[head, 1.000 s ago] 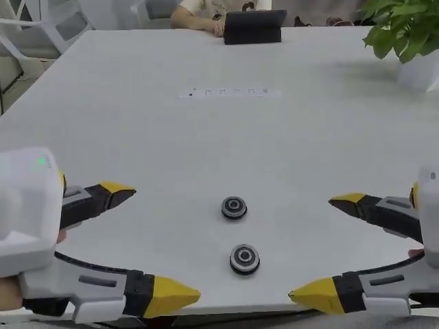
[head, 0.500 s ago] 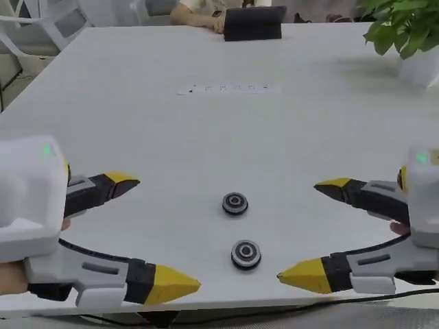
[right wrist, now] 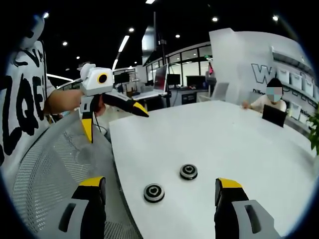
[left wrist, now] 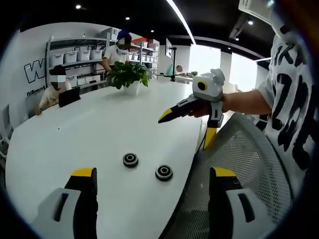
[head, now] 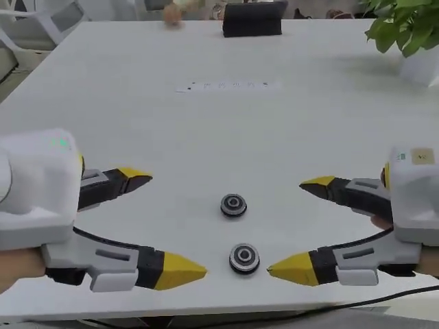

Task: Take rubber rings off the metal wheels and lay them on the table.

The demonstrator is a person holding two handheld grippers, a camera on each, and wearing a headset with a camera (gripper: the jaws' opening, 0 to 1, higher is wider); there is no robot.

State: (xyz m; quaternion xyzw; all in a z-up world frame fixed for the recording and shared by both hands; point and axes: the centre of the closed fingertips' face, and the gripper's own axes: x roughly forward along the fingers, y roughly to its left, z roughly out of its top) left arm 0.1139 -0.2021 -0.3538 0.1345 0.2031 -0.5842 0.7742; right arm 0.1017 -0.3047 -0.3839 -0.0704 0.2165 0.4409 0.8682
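Two small metal wheels with black rubber rings lie flat on the white table, near its front edge. One is the far wheel, the other the near wheel. My left gripper is open to the left of the wheels, jaws pointing right. My right gripper is open to their right, jaws pointing left. Neither gripper touches a wheel. Each gripper view also catches the other one: the right gripper and the left gripper.
A potted plant stands at the table's far right. A black tablet case sits at the far edge, a small printed strip mid-table. White chairs stand far left. A grey mesh chair is just in front of the table's near edge.
Both grippers have moved inward towards the wheels, narrowing the gap between them. The wheels have stayed put; the head camera has tilted a little.
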